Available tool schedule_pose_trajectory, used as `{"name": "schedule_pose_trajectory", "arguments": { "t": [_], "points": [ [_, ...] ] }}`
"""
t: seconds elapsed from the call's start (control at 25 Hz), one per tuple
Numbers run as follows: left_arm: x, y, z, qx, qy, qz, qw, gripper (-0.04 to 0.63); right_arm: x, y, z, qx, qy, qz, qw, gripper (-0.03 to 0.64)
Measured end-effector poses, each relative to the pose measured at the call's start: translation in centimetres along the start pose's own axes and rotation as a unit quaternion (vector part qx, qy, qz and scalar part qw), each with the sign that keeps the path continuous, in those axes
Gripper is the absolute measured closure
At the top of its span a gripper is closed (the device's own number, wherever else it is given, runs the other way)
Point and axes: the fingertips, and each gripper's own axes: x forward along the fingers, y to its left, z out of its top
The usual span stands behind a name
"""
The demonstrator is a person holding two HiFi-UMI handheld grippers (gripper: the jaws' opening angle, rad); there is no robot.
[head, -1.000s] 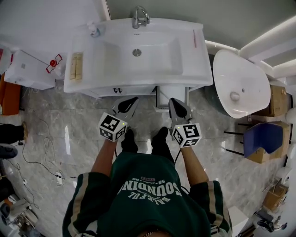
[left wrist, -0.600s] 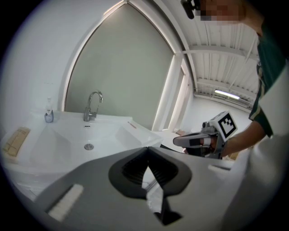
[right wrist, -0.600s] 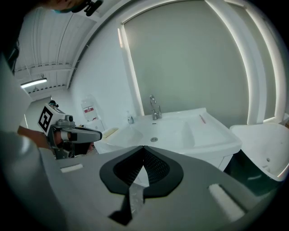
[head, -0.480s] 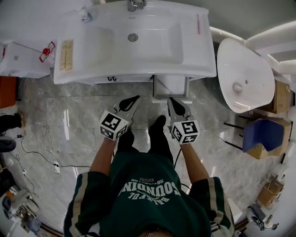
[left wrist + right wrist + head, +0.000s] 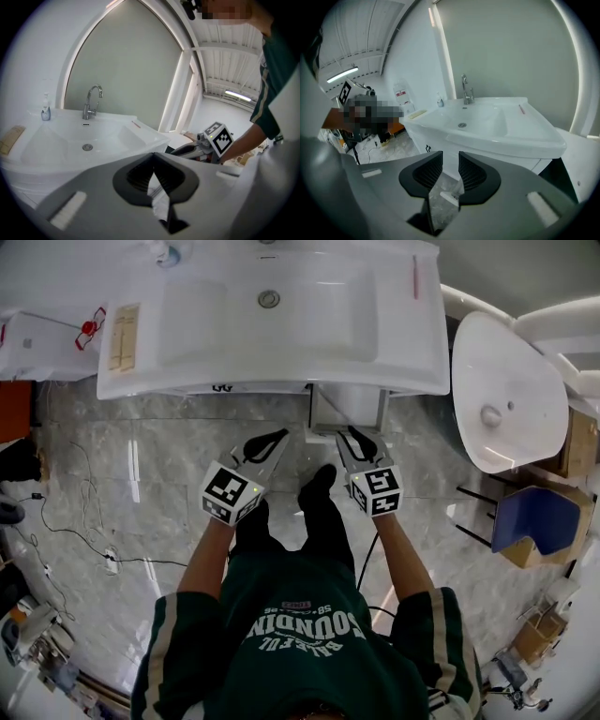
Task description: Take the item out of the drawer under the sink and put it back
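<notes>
- Drawer front, a white panel (image 5: 423,140) under the white ceramic sink (image 5: 398,362), is untouched.
- Right tool (image 5: 354,439) jaws have just opened, empty and ready to grip; left tool (image 5: 272,440) is closed, empty.

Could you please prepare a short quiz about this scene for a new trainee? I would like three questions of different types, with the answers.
1. Multiple choice: of the left gripper and the right gripper, which has its jaws apart? A) left B) right C) both
2. True or false: the faucet stands on the edge of the sink nearest the person.
3. In the left gripper view, on which side of the faucet is the soap bottle?

Key
1. B. Its jaws have just been opening, with nothing between them; the left gripper's jaws are together.
2. False. It stands at the far edge.
3. Left.
</notes>
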Motion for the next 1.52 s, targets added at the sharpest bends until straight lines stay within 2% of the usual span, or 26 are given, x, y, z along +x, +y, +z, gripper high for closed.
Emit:
{"name": "schedule_pose_trajectory", "arguments": {
  "t": [0.28,0.52,0.72,0.92,1.32,1.52],
  "points": [
    [0.8,0.3,-3.0,-0.005,0.015,0.017,0.9997,0.545,3.7,-2.6,-4.6,-0.044,0.072,0.019,0.996,0.518],
    [1.5,-0.1,-4.2,-0.044,0.037,0.027,0.998,0.545,8.2,-4.1,-8.2,-0.083,0.126,0.034,0.988,0.505],
    [1.9,0.1,-6.6,-0.05,0.031,0.046,0.9972,0.545,12.3,-6.2,-11.9,-0.127,0.187,0.047,0.973,0.499],
    [1.5,1.0,-8.9,-0.073,0.031,0.071,0.9943,0.545,16.2,-7.8,-16.0,-0.142,0.241,0.059,0.958,0.499],
    [0.0,2.1,-13.4,-0.114,0.037,0.121,0.9854,0.545,21.0,-9.5,-21.0,-0.188,0.317,0.067,0.927,0.499],
    [-1.3,2.7,-15.0,-0.139,0.039,0.142,0.9793,0.545,22.7,-10.1,-22.8,-0.191,0.343,0.057,0.918,0.5]
  ]
}}
